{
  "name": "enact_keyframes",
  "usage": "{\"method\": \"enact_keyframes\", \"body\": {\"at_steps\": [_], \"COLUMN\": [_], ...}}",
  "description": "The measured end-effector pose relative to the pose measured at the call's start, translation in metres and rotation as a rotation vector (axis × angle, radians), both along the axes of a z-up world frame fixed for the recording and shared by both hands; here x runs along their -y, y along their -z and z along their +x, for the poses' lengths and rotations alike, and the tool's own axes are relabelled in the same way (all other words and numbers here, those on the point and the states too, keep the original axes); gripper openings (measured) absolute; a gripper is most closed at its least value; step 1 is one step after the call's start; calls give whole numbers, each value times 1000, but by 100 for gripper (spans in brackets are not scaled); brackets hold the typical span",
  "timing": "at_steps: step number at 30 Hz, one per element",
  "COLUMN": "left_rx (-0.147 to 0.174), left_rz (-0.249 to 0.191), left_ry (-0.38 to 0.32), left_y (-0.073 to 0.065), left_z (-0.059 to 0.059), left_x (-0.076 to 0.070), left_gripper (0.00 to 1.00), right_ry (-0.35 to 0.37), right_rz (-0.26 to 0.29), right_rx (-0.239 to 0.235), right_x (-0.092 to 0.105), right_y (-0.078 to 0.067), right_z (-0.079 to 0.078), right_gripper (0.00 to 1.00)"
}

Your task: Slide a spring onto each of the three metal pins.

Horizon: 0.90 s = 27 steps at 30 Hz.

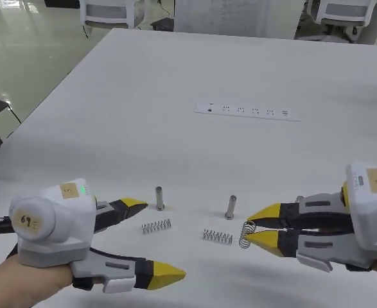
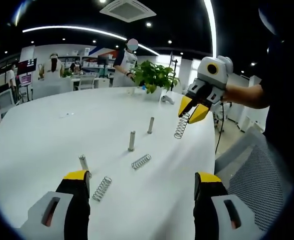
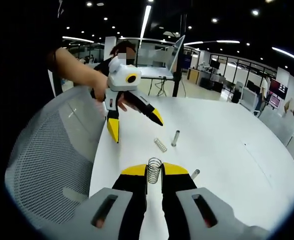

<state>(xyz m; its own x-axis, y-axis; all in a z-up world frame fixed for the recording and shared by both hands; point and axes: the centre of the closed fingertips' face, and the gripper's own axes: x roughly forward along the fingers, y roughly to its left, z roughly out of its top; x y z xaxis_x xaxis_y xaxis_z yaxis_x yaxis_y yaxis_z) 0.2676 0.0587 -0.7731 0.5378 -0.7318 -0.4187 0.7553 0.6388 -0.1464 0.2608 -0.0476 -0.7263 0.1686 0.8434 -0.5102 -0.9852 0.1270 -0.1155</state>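
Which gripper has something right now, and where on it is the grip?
The right gripper pinches a spring near one end between its jaws; the left gripper is open, empty.

White table (image 1: 175, 96), plain top; a white power strip (image 1: 246, 110) lies flat on it toward the far side. Past the far edge stand one office chair (image 1: 108, 13) at left and a second chair (image 1: 342, 11) at right. Left gripper view: leafy green plant (image 2: 154, 75) at the table's end; right gripper view: grey mesh chair (image 3: 46, 150) beside the table
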Motion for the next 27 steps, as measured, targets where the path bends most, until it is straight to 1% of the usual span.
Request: {"method": "enact_keyframes", "body": {"at_steps": [2, 5, 7, 9, 14, 18, 22, 24, 27], "left_rx": [4, 2, -3, 0, 0, 4, 7, 4, 3], "left_rz": [2, -13, -20, -9, -12, -15, -17, -17, -16], "left_ry": [-12, -44, -58, -71, -88, -101, -113, -116, -120], "left_y": [-1, -1, 0, 1, 0, -1, -2, -2, -1], "left_z": [1, 4, 4, 5, 7, 8, 10, 9, 9], "left_x": [-3, -8, -11, -14, -19, -22, -26, -28, -30], "left_gripper": [89, 98, 98, 98, 98, 98, 98, 98, 98], "right_ry": [9, 17, 22, 30, 55, 61, 77, 85, 94], "right_rz": [-2, -4, -5, -6, -12, -16, -29, -36, -43], "right_rx": [-1, -3, -2, -1, -11, -15, -21, -29, -31], "right_x": [2, 6, 7, 10, 20, 22, 27, 33, 36], "right_y": [0, 1, 2, 3, 7, 9, 17, 22, 24], "right_z": [2, 3, 4, 5, 8, 7, 8, 10, 10], "right_gripper": [7, 7, 7, 7, 7, 7, 7, 7, 7]}}
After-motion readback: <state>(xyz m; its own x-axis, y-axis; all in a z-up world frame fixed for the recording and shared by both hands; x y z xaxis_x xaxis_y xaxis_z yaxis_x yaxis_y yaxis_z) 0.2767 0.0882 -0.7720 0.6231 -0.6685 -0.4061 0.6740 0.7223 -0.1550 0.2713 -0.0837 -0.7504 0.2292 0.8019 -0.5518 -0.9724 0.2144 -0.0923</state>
